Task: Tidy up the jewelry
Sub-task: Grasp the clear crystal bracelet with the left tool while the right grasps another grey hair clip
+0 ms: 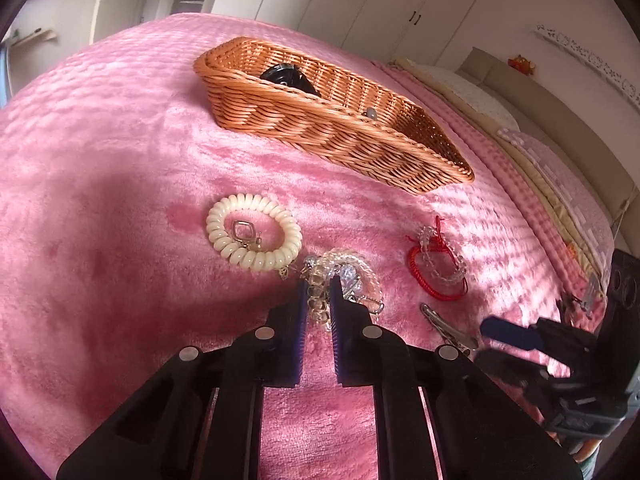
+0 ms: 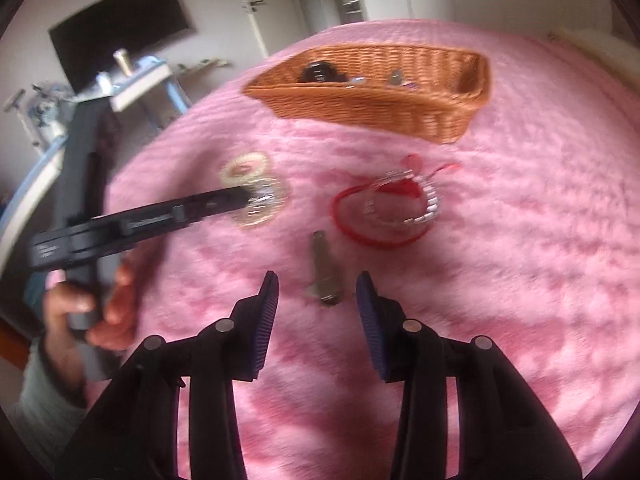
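Note:
My left gripper [image 1: 319, 286] is shut on a tangle of clear beaded bracelet and chain [image 1: 348, 276] lying on the pink blanket. A cream spiral bracelet [image 1: 252, 232] with a metal clasp lies just to its left. A red cord bracelet with clear beads [image 1: 440, 268] lies to the right. My right gripper [image 2: 318, 278] stands open, low over a metal hair clip [image 2: 324, 268] that lies between its fingertips without touching the pads. The wicker basket [image 1: 320, 132] sits farther back and holds a black item [image 1: 286, 76] and small pieces.
The pink blanket [image 1: 120, 200] covers the whole bed. Pillows [image 1: 480, 96] lie along the right side beyond the basket. In the right wrist view a hand [image 2: 112, 312] holds the left gripper's handle, and a shelf [image 2: 140, 76] and dark screen [image 2: 120, 28] stand past the bed's left edge.

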{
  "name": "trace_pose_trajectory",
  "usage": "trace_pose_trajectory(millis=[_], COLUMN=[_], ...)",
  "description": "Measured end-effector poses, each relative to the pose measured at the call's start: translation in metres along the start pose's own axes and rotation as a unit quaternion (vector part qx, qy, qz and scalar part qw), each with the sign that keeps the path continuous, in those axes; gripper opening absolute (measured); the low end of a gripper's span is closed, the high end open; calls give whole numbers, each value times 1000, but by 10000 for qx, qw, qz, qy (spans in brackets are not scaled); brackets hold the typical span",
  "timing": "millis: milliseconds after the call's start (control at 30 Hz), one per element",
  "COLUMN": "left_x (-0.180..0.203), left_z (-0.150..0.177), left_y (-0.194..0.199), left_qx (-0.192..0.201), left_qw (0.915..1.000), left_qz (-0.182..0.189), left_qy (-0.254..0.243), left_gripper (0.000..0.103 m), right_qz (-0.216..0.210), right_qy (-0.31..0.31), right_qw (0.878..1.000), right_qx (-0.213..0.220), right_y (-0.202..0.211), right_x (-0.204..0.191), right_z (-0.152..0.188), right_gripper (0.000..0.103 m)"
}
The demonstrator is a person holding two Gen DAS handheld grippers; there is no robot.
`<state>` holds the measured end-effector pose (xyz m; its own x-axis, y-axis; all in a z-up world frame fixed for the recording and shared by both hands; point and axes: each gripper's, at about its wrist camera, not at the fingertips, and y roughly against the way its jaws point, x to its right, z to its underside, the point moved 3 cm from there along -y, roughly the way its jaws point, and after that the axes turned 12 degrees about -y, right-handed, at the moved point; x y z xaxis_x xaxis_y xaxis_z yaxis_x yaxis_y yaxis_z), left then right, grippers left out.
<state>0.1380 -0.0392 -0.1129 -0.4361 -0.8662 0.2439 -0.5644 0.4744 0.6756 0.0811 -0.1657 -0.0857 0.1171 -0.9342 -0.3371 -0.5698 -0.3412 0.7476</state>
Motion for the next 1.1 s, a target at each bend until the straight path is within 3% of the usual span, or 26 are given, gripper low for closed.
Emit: trace_pose_trajectory(millis=[233,267,300,367,567,1100], left_x=[1,2,3,2,2,7], left_z=[1,1,1,1,1,-2], left_y=[18,20,22,25,27,39], left_qx=[447,486,526,599,663,869], left_qw=[9987,9985,9983,9977,9971,9959], left_qz=[230,242,269,306,372,218], left_qy=[7,6,7,30,44,-107], left_gripper=[8,8,8,8,8,8], right_qz=[374,476,513,566,684,451], right_qy=[182,225,265,364,493,-349], right_qw=[9991,9986,9983,9977,9963,9944], right_qx=[-85,-74,-65,-20,183,895], right_y=[-22,-24,-26,-24,-17,18], right_x=[-12,-12,-13,-17,-20,5], right_z=[-2,-1,0,2,6,-15], right_gripper=[37,35,24,14,14,14])
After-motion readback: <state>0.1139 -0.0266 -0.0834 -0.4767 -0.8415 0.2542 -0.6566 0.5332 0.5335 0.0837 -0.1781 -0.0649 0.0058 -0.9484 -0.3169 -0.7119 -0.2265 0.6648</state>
